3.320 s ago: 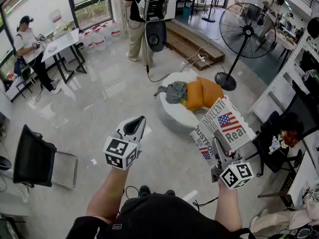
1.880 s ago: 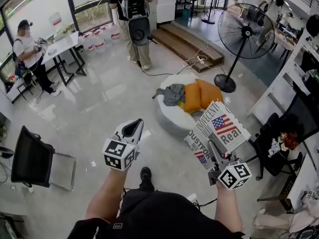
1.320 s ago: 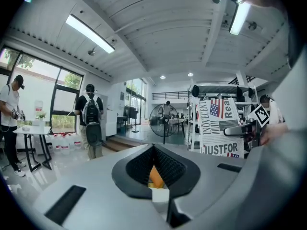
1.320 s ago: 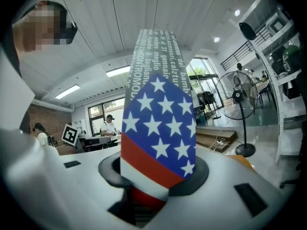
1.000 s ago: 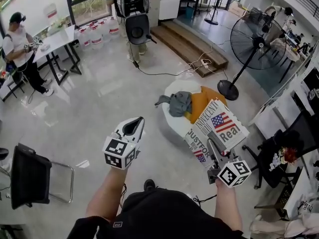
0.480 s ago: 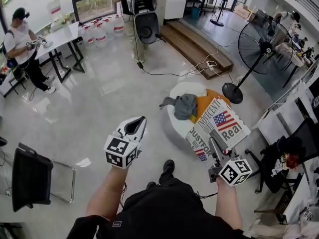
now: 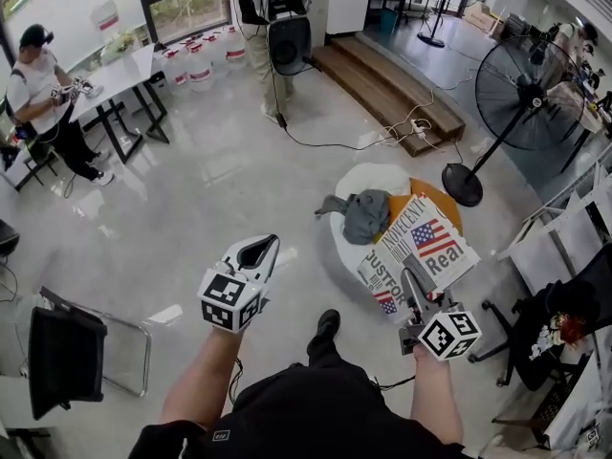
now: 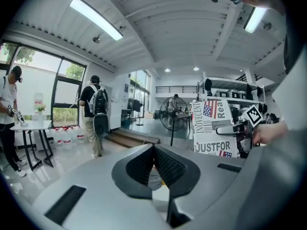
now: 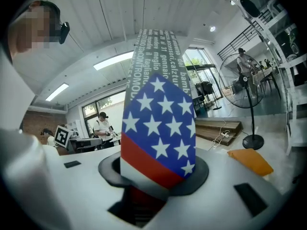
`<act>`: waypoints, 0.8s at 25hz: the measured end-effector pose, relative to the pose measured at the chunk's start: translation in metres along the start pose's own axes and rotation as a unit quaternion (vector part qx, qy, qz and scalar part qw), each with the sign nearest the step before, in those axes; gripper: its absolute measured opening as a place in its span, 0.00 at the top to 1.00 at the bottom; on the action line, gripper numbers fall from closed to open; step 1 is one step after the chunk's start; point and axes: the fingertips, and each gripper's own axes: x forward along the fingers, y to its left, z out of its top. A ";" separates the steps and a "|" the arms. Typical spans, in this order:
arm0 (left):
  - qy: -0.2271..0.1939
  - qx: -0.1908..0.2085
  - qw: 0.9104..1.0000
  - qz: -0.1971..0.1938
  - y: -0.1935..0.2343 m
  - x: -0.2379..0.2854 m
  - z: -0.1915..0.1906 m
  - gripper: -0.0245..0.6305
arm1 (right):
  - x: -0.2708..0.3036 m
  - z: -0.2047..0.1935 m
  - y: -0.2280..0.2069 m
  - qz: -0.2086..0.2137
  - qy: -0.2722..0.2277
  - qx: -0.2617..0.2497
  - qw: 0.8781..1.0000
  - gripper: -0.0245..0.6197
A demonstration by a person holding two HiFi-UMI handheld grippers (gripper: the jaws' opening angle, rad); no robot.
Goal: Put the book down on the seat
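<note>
The right gripper (image 7: 413,293) has its 2 jaws clamped on the lower edge of the book (image 7: 421,251), which it holds upright in the air, with the cover's flag and large black print facing the head camera. In the right gripper view the book (image 9: 158,123) stands straight up out of the jaws of the right gripper (image 9: 154,178), its stars-and-stripes spine filling the middle of the picture. The seat (image 7: 361,182), a round white pouf on the floor, lies just beyond the book in the head view; a grey garment (image 7: 367,214) and an orange cushion (image 7: 438,195) rest on it, and the book overlaps part of the cushion from this angle. The left gripper (image 7: 256,252) is held out over the bare floor, well to the left of the book; in its own view the jaws of the left gripper (image 8: 153,163) meet at their tips with nothing between them. A standing fan (image 7: 532,92) is to the right of the seat, and a black chair (image 7: 67,357) is at the far left.
</note>
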 end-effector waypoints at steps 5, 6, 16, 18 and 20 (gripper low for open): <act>0.006 0.002 1.000 0.000 0.019 0.062 0.009 0.96 | 0.053 0.006 -0.042 -0.002 0.017 0.012 1.000 0.69; 0.007 0.004 1.000 -0.002 0.021 0.074 0.012 0.96 | 0.063 0.010 -0.051 -0.003 0.018 0.014 1.000 0.69; 0.028 -0.002 1.000 0.005 0.062 0.192 0.037 0.96 | 0.148 0.047 -0.138 -0.009 0.024 0.032 0.999 0.69; 0.030 -0.001 1.000 0.003 0.064 0.211 0.043 0.96 | 0.158 0.053 -0.152 -0.011 0.023 0.036 0.999 0.69; 0.028 0.004 1.000 0.000 0.063 0.226 0.049 0.96 | 0.164 0.058 -0.165 -0.012 0.021 0.036 0.999 0.69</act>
